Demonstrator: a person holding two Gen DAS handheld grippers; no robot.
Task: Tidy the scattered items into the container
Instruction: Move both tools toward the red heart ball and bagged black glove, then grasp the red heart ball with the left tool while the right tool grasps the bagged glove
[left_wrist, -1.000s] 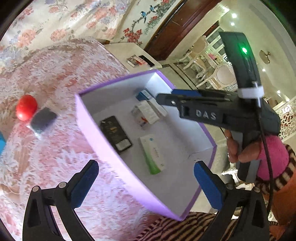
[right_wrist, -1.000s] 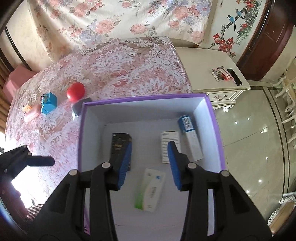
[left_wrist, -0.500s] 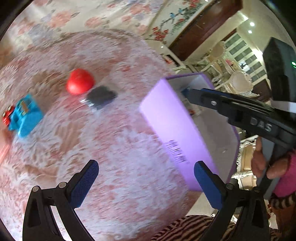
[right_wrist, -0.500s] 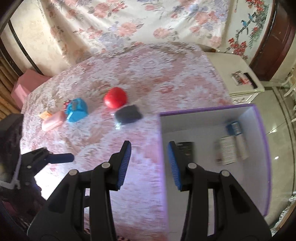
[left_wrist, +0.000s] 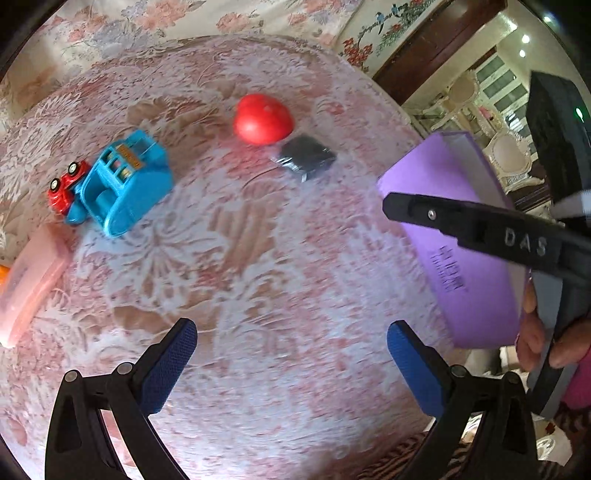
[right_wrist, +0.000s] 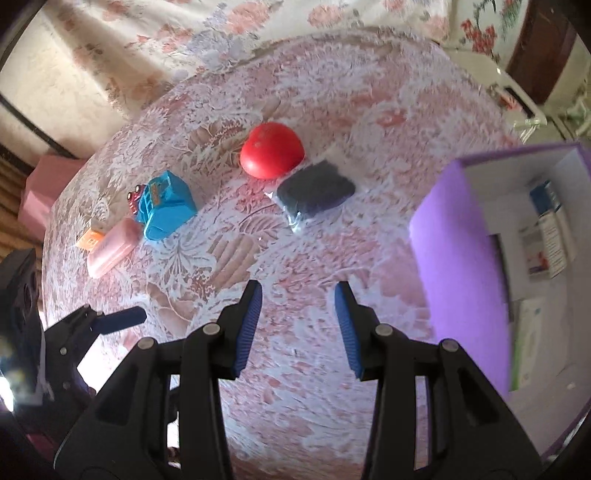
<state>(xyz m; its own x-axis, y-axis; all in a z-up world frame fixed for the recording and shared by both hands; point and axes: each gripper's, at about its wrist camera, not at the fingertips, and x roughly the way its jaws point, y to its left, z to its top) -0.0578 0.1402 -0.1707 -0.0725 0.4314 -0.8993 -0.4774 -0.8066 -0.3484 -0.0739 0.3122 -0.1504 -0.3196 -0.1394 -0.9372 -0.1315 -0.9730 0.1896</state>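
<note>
Our box sits at the right edge of the table, and it is purple outside and white inside. In the right view we can see a few small packs already lying in it. The things left to tidy are out on the cloth, well apart from the box. The red ball sits near the middle, and the dark pouch is just beside it, touching or nearly so. Farther to the left is the blue toy with a little red car tucked against it. Past those lie a pink case and a small orange thing near the edge. Our right gripper hangs over bare cloth with its jaws a little apart and nothing in them. Our left gripper has its jaws spread wide, and it holds nothing too. We think we are at the step of reaching for the next thing, with 6 things to go. The pouch and the ball are closest to our right gripper, so we would likely go there. We would need to move forward, come down over 1 of them and close on it. The ball is round and may roll away, so we should come down straight and close gently. The pouch looks soft and flat, so we would need to get low to pinch it.
</note>
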